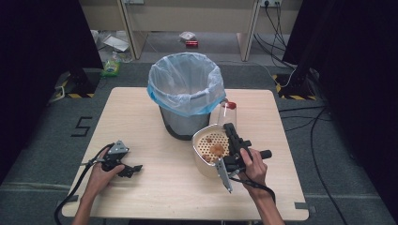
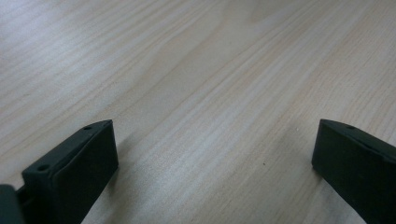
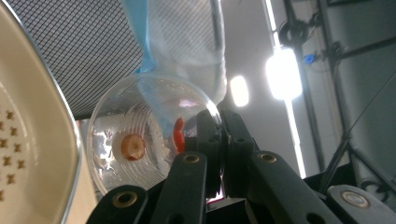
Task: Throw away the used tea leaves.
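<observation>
In the high view, the left gripper (image 1: 133, 168) rested on the wooden table (image 1: 155, 187) at the lower left of the frame, held by the left hand (image 1: 101, 173). Its 2 jaws stood wide apart over bare wood in the left gripper view, released and grasping nothing.

At lower center right, the right hand (image 1: 256, 166) held the right gripper (image 1: 230, 129), which pointed up the frame. Its jaws were clenched on the rim of a clear plastic cup (image 1: 227, 114), which sat at the jaw tips, tilted. In the right gripper view the cup (image 3: 140, 140) lay just left of the closed jaws, with a red-brown piece inside.

A cream perforated basket (image 1: 206, 150) with brown bits lay just left of that gripper. Beyond stood a bin (image 1: 185, 93) lined with a pale blue bag, in the upper center.
</observation>
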The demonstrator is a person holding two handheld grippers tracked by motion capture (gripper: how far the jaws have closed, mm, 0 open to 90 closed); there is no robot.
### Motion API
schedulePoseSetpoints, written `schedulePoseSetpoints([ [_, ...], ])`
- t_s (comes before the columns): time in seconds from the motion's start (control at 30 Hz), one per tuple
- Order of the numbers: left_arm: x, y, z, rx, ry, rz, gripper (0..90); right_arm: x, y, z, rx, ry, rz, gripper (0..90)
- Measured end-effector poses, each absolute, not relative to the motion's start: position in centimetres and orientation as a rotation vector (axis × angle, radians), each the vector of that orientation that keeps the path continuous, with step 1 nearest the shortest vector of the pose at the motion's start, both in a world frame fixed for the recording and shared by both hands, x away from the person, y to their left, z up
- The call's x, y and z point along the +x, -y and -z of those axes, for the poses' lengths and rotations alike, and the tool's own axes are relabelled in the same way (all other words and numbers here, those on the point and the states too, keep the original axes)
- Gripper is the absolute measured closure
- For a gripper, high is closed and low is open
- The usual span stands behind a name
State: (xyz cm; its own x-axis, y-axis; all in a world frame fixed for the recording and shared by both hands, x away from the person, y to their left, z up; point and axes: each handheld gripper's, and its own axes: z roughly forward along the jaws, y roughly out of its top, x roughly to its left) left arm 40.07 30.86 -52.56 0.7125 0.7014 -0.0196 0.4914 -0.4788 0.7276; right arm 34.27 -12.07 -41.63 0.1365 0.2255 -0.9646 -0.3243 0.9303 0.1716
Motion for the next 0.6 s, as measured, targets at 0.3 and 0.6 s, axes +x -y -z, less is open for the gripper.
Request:
schedulePoseSetpoints([
  [0.3, 40.07, -30.86, 52.56, 2.176, -0.902, -0.364, 0.0, 34.02, 12.05, 41.50, -0.064, -1.372, -0.431, 87.8],
  [0.6, 40.07, -30.86, 52.56, 2.176, -0.902, -0.364, 0.0, 34.27, 12.10, 41.32, -0.014, -1.388, -0.470, 87.8],
])
